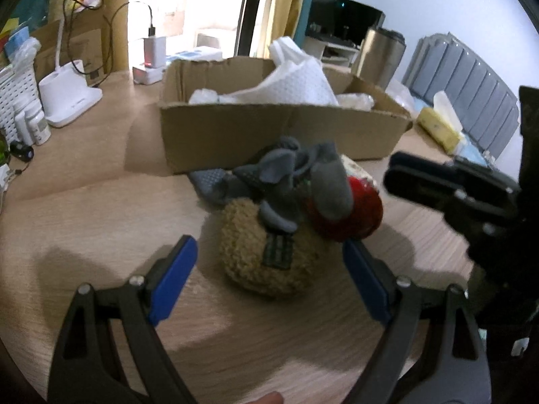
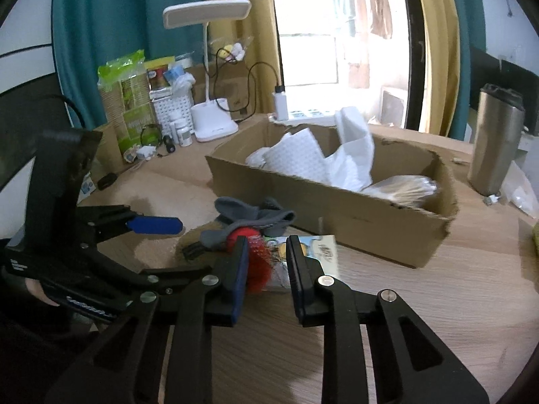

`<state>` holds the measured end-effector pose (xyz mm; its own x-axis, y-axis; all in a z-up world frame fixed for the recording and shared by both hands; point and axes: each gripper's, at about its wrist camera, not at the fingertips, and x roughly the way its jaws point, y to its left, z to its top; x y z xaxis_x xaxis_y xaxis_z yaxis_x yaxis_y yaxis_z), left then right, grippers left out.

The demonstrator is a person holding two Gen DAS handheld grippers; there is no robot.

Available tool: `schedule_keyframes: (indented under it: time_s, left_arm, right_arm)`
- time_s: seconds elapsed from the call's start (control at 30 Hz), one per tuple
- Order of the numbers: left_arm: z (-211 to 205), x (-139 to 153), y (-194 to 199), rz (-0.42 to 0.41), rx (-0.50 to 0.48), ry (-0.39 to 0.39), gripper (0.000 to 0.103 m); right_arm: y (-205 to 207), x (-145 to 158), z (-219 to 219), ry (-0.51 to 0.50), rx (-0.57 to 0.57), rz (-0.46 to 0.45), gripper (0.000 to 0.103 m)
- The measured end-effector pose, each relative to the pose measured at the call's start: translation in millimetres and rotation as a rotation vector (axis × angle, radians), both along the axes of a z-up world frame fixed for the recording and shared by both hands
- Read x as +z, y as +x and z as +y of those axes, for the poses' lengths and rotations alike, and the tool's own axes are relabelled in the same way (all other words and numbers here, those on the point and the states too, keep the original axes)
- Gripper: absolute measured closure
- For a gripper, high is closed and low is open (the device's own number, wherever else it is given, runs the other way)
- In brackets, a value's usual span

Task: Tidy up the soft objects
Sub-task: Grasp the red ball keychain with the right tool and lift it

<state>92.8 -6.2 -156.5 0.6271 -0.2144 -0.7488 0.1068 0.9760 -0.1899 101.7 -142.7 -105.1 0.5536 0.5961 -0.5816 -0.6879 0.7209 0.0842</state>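
Right wrist view: right gripper [image 2: 266,262] jaws were narrow around red spiky ball [image 2: 257,266], grip unsure. Left gripper [image 1: 269,269] jaws wide by tan fuzzy pouf [image 1: 269,256]. Next: probably lift into cardboard box [image 2: 337,215].

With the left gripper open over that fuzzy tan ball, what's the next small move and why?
Probably lower the left gripper and close on the fuzzy tan ball: its jaws stand wide either side of it, not touching. A grey sock lies draped on top and may ride along.
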Motion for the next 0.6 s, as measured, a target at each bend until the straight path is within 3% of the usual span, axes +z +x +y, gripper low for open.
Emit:
schedule_keyframes:
  time_s: [0.23,0.3,0.33,0.37,0.6]
  left_arm:
    - [-3,-2,5,0.008,0.005,0.035,0.014]
    - [-2,-2,5,0.011,0.01,0.039,0.014]
    - [-2,-2,5,0.011,0.013,0.041,0.014]
    - [-1,-1,5,0.01,0.014,0.042,0.014]
    - [8,-1,0,0.004,0.041,0.049,0.014]
  right_arm:
    - [5,-5,-18,0.005,-0.024,0.017,0.078]
    - [5,-7,-19,0.029,-0.005,0.038,0.062]
    - [3,-7,-17,0.033,0.009,0.041,0.048]
    - [2,-7,-15,0.029,0.017,0.042,0.045]
    - [-2,-13,5,0.021,0.07,0.048,0.045]
